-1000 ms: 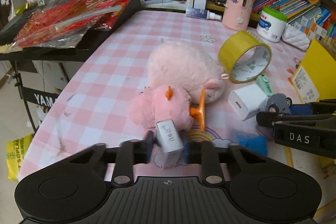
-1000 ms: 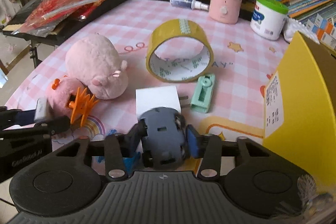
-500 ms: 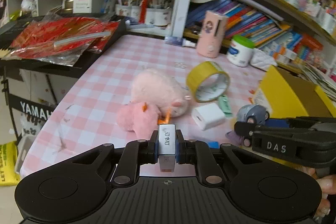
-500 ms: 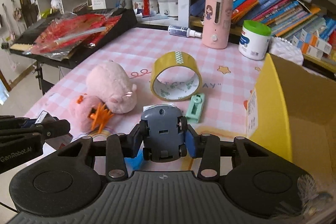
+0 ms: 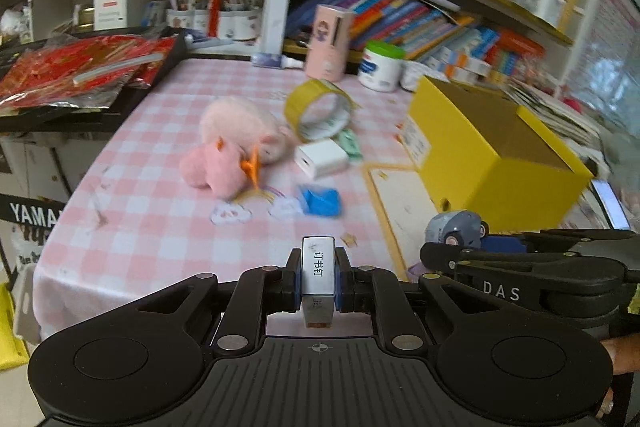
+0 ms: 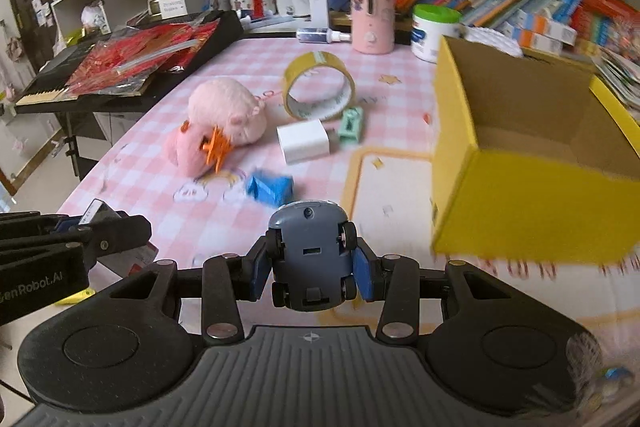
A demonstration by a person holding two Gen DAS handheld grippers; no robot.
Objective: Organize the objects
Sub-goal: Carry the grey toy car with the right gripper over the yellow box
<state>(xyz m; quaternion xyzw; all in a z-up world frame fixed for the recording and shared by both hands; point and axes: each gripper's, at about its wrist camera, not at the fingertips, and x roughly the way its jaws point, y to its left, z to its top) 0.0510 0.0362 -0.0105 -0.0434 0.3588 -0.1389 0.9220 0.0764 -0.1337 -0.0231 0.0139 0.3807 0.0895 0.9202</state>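
Since the frame 1 s ago, both grippers have risen off the pink checked table, each carrying its object. Left wrist view: the left gripper clamps a small silver staple box above the table's near edge; the right gripper holds the grey toy car beside the yellow box. Right wrist view: the right gripper pinches the toy car by its sides, 2 pads against the wheels, left of the open yellow box

The right gripper clamps a grey toy car above the desk's near edge — the open yellow box sits at the right edge.
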